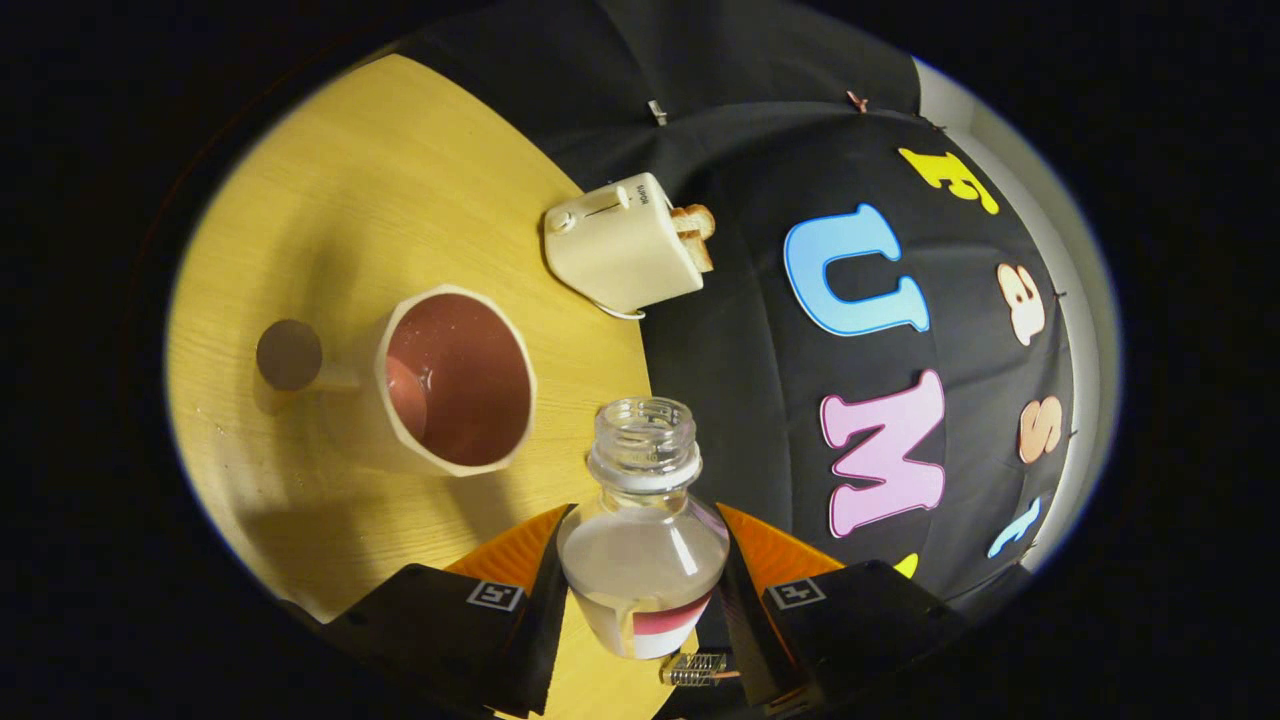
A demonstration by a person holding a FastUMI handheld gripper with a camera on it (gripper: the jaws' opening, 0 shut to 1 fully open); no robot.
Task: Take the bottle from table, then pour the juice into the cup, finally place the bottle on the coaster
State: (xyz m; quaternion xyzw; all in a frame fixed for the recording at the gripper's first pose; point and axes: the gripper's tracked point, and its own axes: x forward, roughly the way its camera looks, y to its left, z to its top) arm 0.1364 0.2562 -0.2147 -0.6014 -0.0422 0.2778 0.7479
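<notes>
— Your gripper: what are the jaws doing?

— Both fingers are pressed against the sides of the bottle, one on each flank, so you are pinching it around its body, below the shoulder.

— Where does the bottle sit in that grip?

— Right between the fingers, neck pointing forward and away from you. Its mouth is uncapped, with clear liquid inside the body and a label band near the base.

— And the cup?

— The cup lies just ahead of the bottle's mouth and off to one side, standing on the wooden table. Its opening faces you, and some liquid sits at the bottom. Bottle mouth and cup rim are near each other but apart.

— The coaster?

— A small round coaster sits just beyond the cup on the table.

— How is your hand angled?

— The whole scene looks rolled over, so you are holding the gripper tipped sideways.

— Anything further out?

— A toaster with bread in it, at the table's far edge.
</notes>
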